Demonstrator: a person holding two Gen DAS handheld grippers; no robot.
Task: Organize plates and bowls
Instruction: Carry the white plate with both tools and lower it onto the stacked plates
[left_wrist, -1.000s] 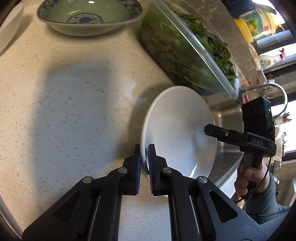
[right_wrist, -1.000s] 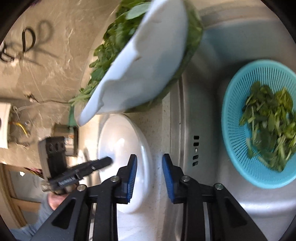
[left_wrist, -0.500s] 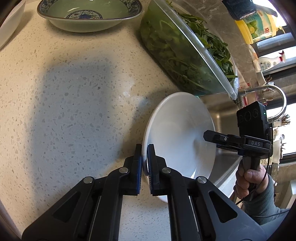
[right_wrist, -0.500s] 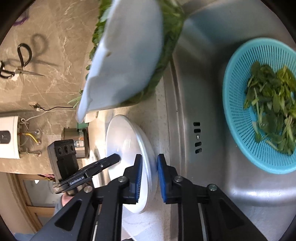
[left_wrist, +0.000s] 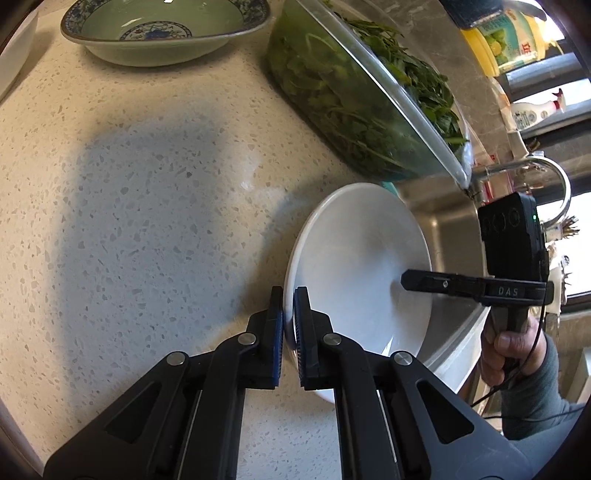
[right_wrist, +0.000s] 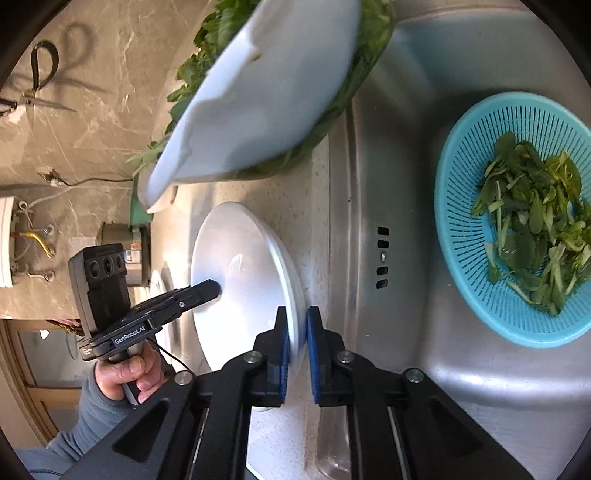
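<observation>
Two claws now hold one white plate (left_wrist: 354, 266) at opposite sides of its rim. The plate is tilted, its one edge up from the speckled counter (left_wrist: 140, 206), just beside the steel sink (right_wrist: 399, 184). The left claw (left_wrist: 289, 325) was already clenched on the near rim a second ago and has not moved. The right claw (right_wrist: 295, 354) is the change: its jaws stood apart on both sides of the rim, and now they are closed on it, with the rim pinched between the blue pads. I judge this means the plate is secured by both hands and ready to be lifted and carried to the other dishes.

Around it, from large to small: the sink with a blue colander (right_wrist: 517, 221) of greens inside; a big glass bowl of greens (left_wrist: 369, 96) standing close behind the plate, which leaves little room on that side; a green patterned bowl (left_wrist: 162, 29) further back on the counter, maybe the place for stacking. The counter between them is free, so the way there looks open.
</observation>
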